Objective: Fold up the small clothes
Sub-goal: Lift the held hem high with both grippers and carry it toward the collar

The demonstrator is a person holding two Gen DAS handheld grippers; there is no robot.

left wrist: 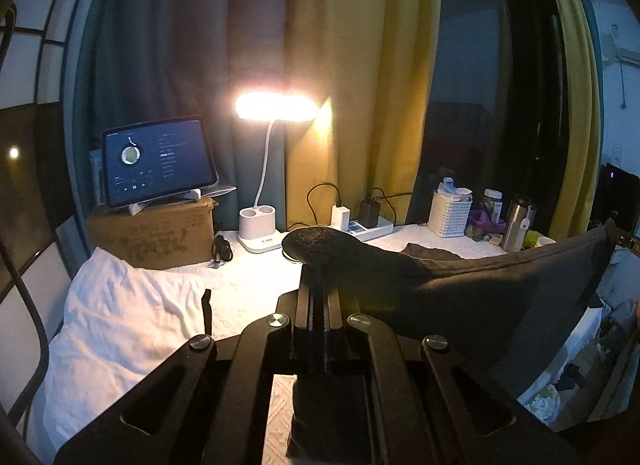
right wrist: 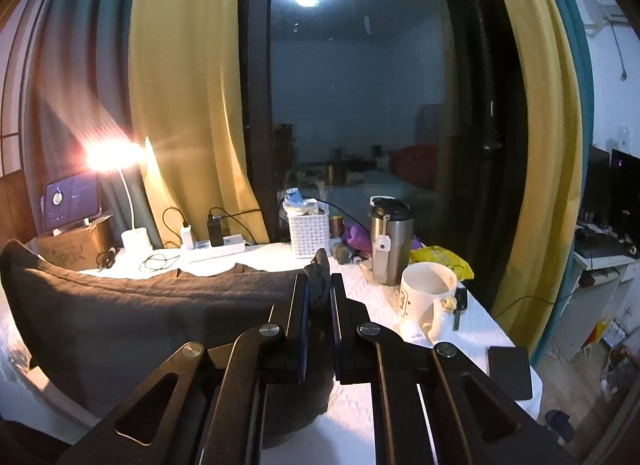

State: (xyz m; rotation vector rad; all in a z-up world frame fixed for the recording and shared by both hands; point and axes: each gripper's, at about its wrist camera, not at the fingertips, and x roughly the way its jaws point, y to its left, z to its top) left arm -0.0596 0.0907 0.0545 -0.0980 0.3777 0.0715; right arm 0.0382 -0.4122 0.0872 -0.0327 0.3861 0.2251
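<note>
A dark grey garment point(left wrist: 460, 297) hangs stretched in the air between my two grippers, above the white table point(left wrist: 248, 289). My left gripper point(left wrist: 320, 285) is shut on one corner of it; the cloth bunches over the fingertips and runs off to the right. In the right wrist view my right gripper point(right wrist: 318, 285) is shut on the other corner, and the garment point(right wrist: 140, 317) runs off to the left, sagging in the middle. A second dark cloth point(right wrist: 224, 269) lies on the table behind it.
A white cloth point(left wrist: 120, 321) lies at the table's left. At the back stand a tablet point(left wrist: 158, 163) on a cardboard box, a lit desk lamp point(left wrist: 276, 107), a power strip point(left wrist: 364, 227) and a white basket point(right wrist: 309, 231). A steel tumbler point(right wrist: 390, 241) and white mug point(right wrist: 426, 297) stand right.
</note>
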